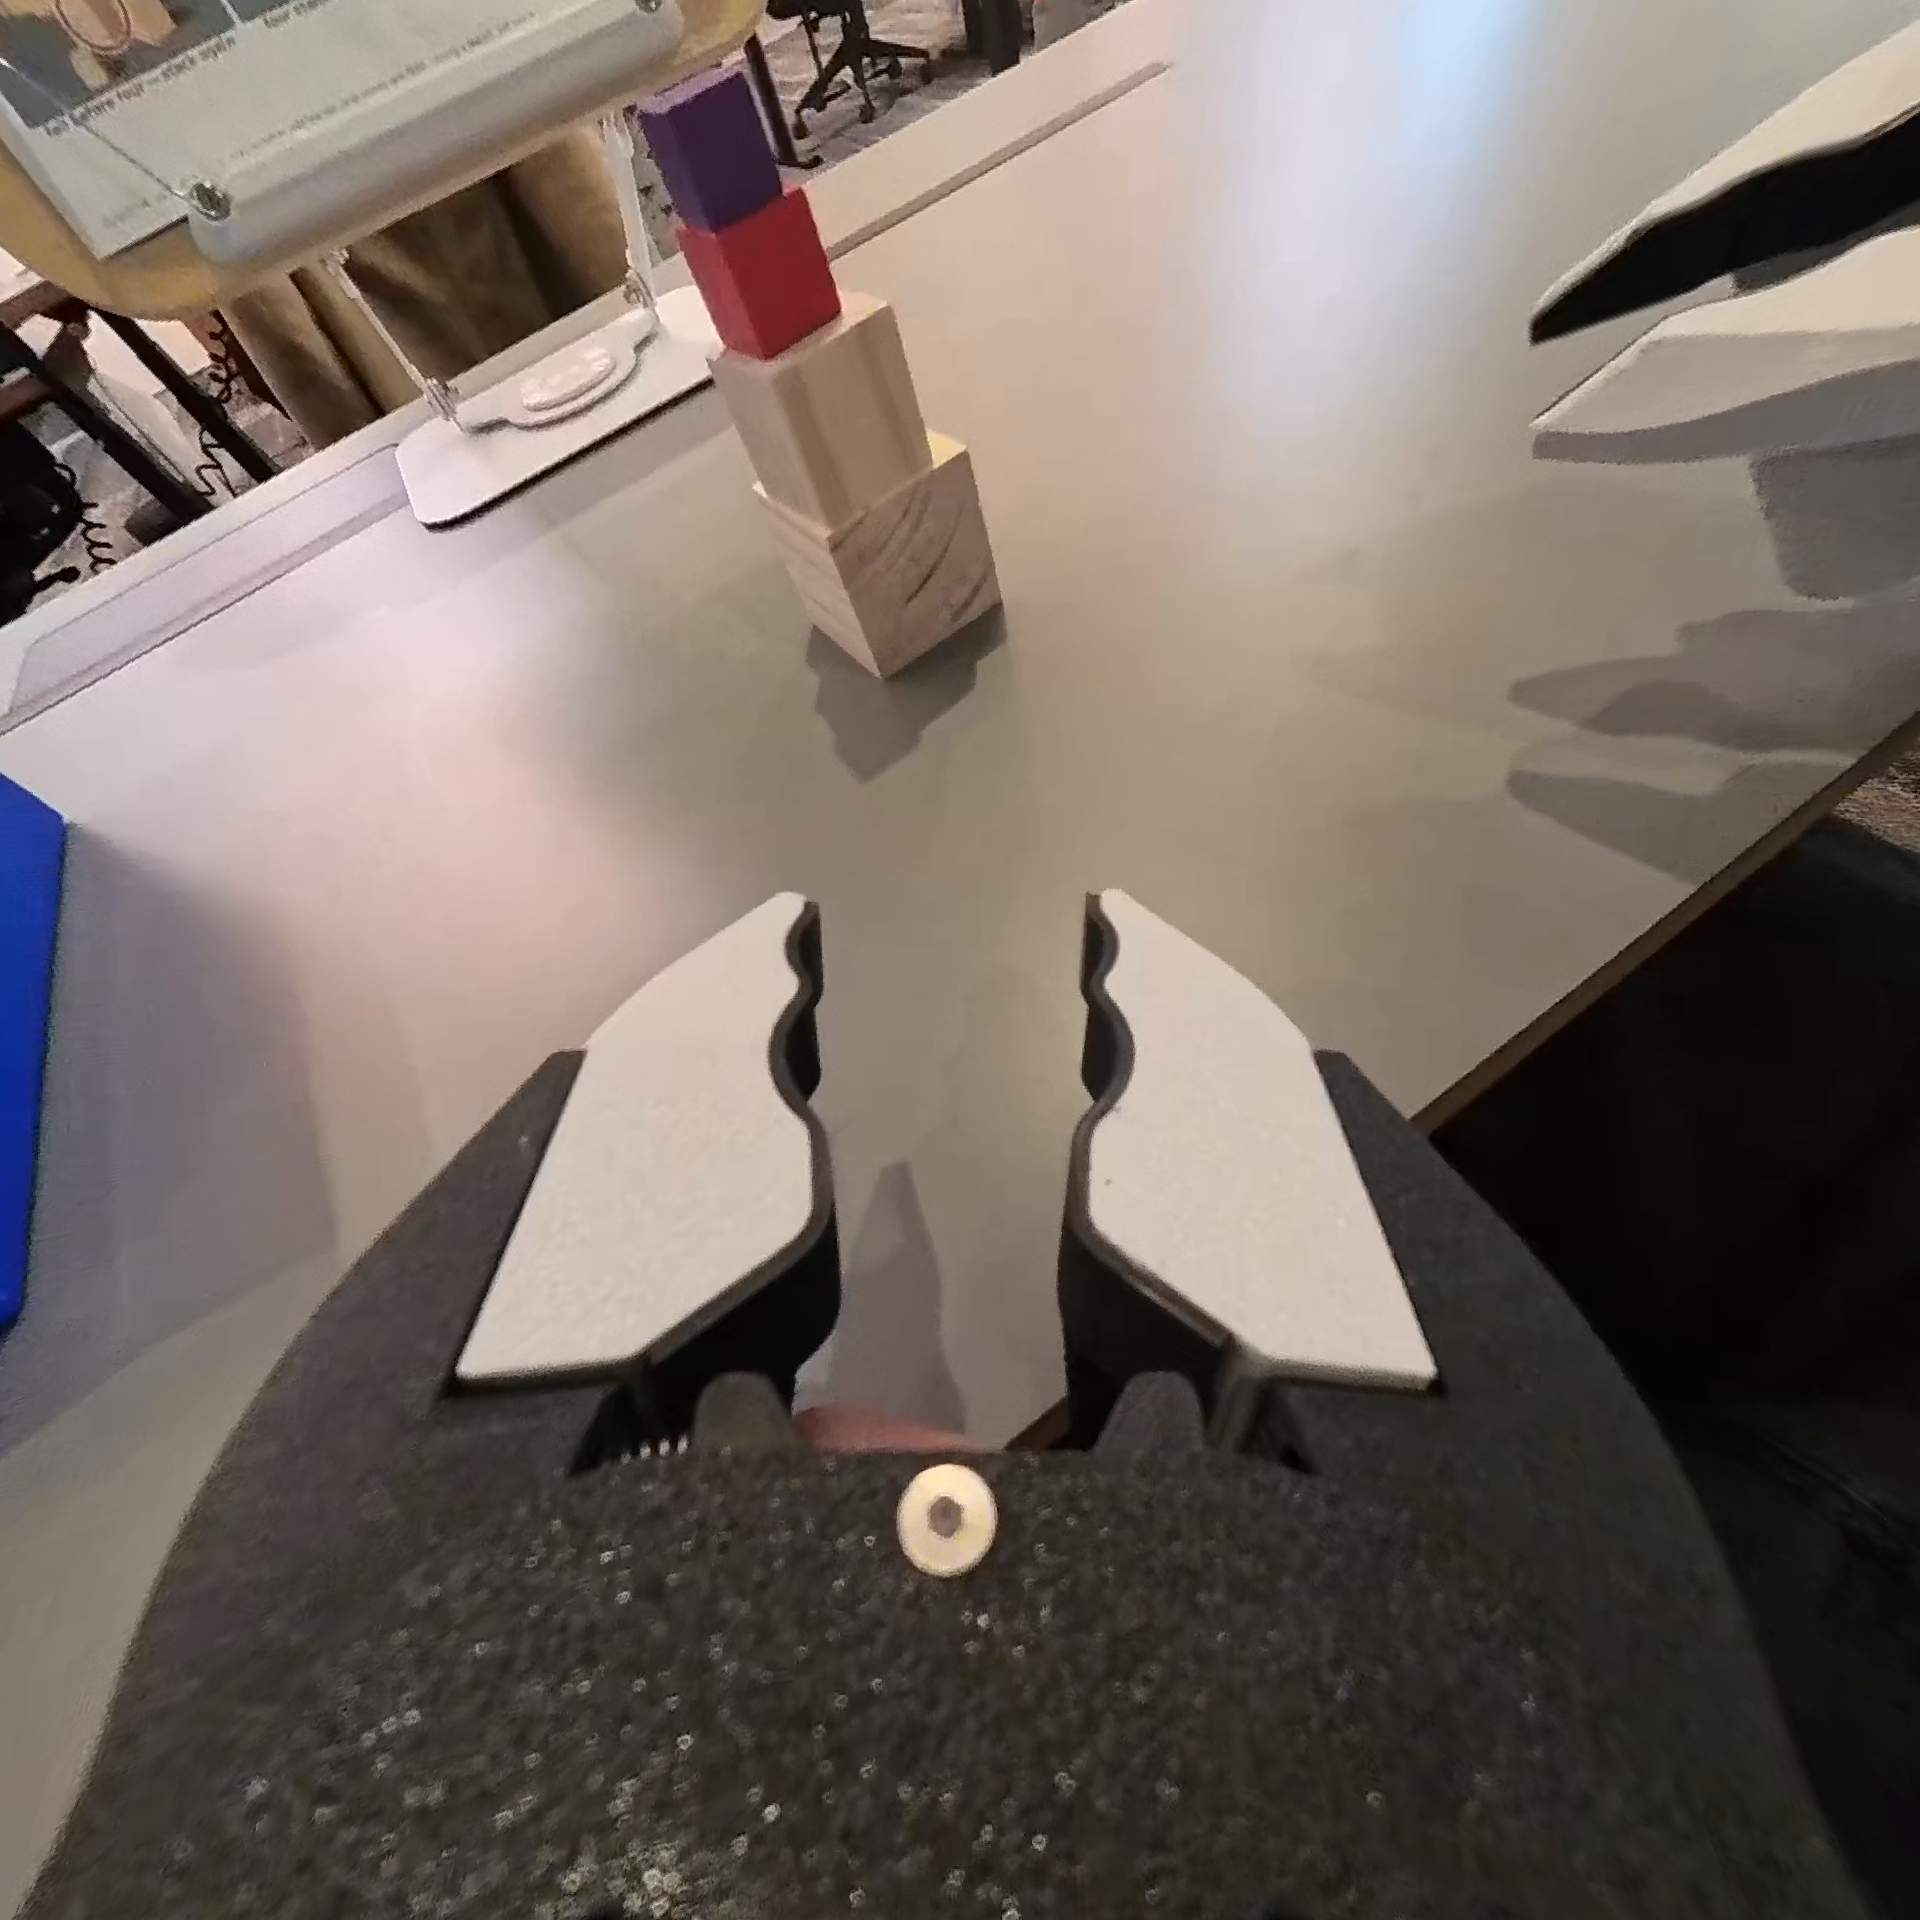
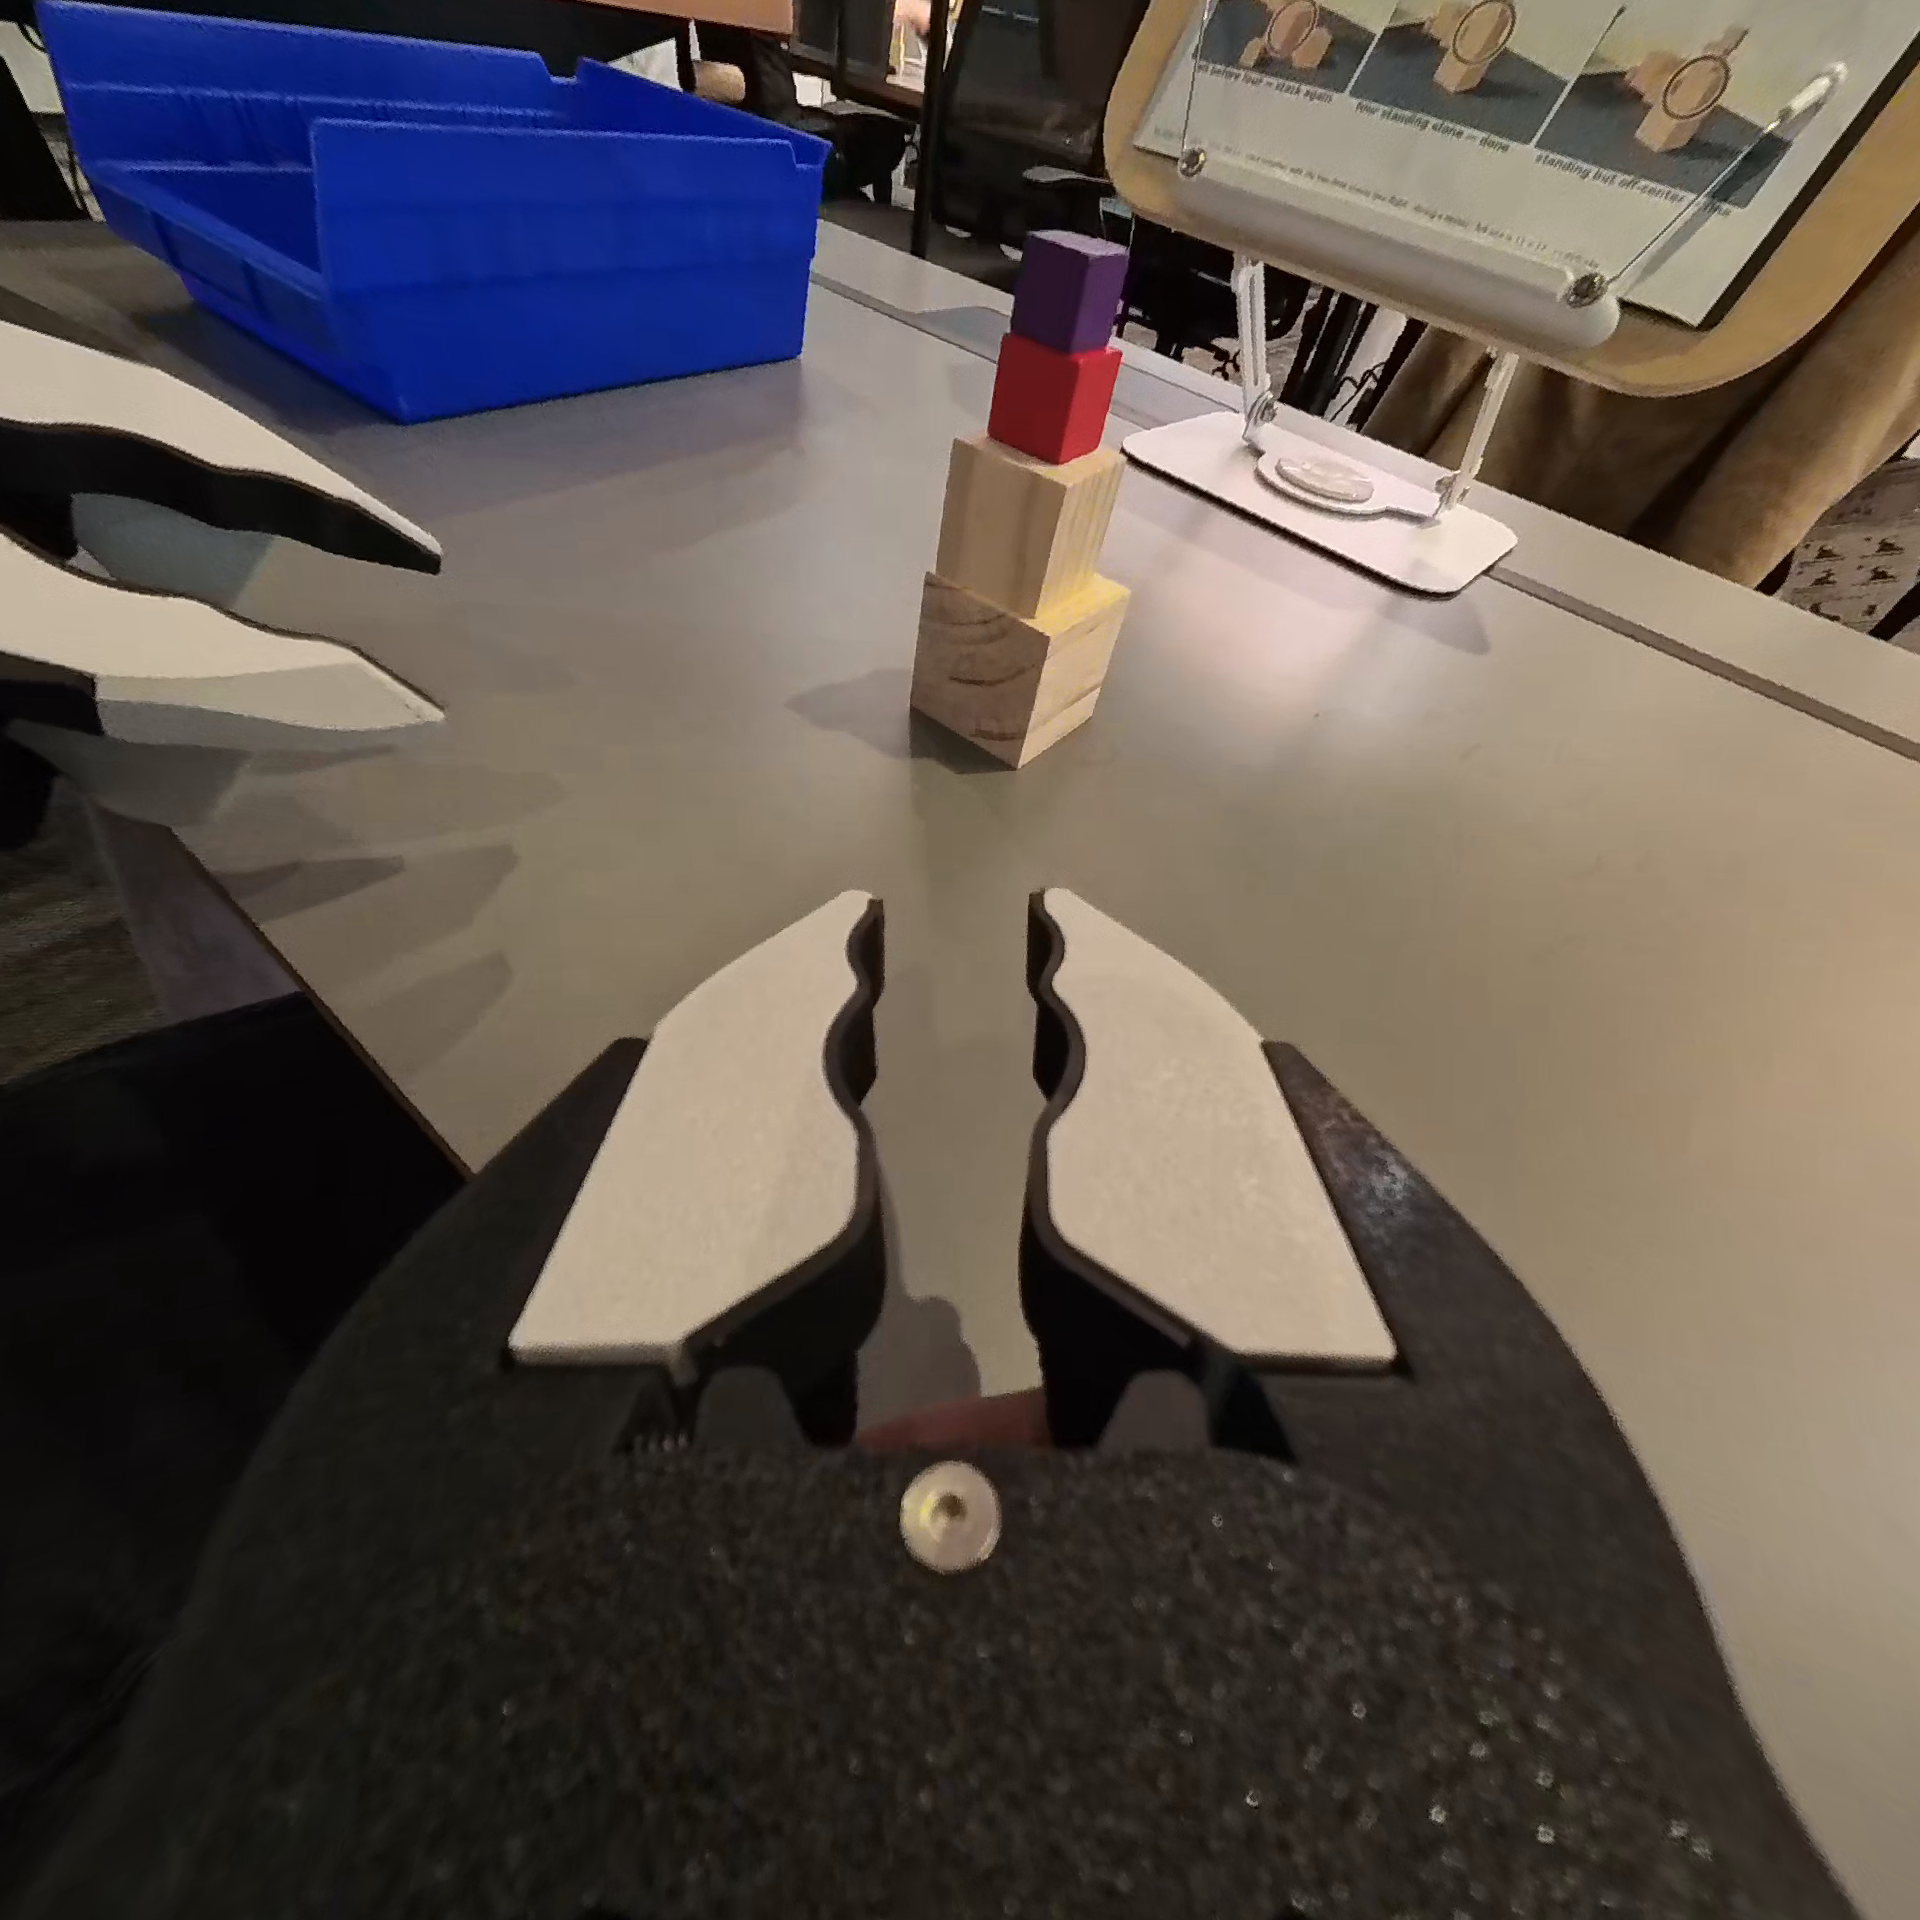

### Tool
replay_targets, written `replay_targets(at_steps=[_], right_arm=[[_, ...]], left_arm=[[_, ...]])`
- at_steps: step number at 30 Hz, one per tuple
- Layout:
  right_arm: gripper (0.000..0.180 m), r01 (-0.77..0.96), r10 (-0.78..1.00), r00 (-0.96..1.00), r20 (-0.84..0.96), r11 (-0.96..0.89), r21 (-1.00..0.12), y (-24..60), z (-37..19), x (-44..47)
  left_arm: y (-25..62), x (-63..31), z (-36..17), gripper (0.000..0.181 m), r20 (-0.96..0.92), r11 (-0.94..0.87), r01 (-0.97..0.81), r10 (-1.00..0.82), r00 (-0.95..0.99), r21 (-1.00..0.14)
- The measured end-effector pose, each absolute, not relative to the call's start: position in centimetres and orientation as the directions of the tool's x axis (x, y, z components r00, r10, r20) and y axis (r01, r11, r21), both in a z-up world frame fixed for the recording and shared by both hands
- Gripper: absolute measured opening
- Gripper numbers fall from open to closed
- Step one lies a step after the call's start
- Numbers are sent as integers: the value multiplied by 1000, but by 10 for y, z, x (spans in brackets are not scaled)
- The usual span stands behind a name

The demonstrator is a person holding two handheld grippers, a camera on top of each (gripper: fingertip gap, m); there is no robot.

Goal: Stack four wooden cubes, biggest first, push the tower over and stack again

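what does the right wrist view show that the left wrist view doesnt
Only the right wrist view shows the whole blue plastic bin with its dividers, plus the picture panels on the framed instruction card on a white stand; its own right claw is open and empty.

Only the left wrist view shows the table's near edge and the left claw up close, open and empty.

Both show the grey table and the standing tower: purple cube on red cube on two bare wooden cubes.
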State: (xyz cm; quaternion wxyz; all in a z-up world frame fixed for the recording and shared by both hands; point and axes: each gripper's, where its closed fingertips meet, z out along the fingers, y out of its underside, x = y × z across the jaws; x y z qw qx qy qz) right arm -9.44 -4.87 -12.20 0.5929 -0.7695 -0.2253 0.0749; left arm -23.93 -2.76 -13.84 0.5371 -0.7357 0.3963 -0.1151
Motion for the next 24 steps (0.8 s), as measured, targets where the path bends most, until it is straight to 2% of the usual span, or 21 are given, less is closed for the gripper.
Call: replay_targets(at_steps=[8, 10, 13, 16, 18, 19, 21, 22, 23, 24], right_arm=[[23, 271, 457, 876, 154, -203, -941, -50, -126, -105], [0, 275, 492, 860, 138, -219, -936, -48, -126, -113], [0, 270, 625, 779, 41, -276, -922, -38, -126, -155], [0, 521, 841, 540, 39, -297, -800, -38, -142, -219], [0, 629, 922, 377, 84, -189, -754, -37, -144, -253], [0, 643, 926, 358, 123, -149, -752, -26, -142, -262], [0, 669, 897, 413, 158, -182, -721, 11, -147, -254], [0, 679, 813, 537, 224, -260, -686, 50, -152, -226], [0, 676, 629, 683, 372, -350, -649, 99, -149, -173], [0, 580, 489, 795, 360, -434, -690, 124, -144, -134]], left_arm=[[-25, -244, -139, 48, -238, -130, -457, -712, 661, -880], [-20, -249, -138, 48, -234, -144, -452, -697, 678, -880], [-7, -264, -131, 47, -208, -175, -410, -649, 731, -895], [2, -276, -121, 47, -115, -223, -319, -626, 771, -921], [6, -281, -116, 47, -56, -252, -270, -625, 778, -929], [8, -283, -115, 47, -37, -262, -254, -625, 780, -931], [11, -286, -116, 47, -18, -275, -242, -626, 780, -931], [11, -286, -118, 47, -13, -283, -244, -628, 778, -928], [12, -286, -120, 47, -8, -290, -245, -631, 776, -925], [11, -284, -122, 47, -5, -295, -248, -635, 773, -923]])
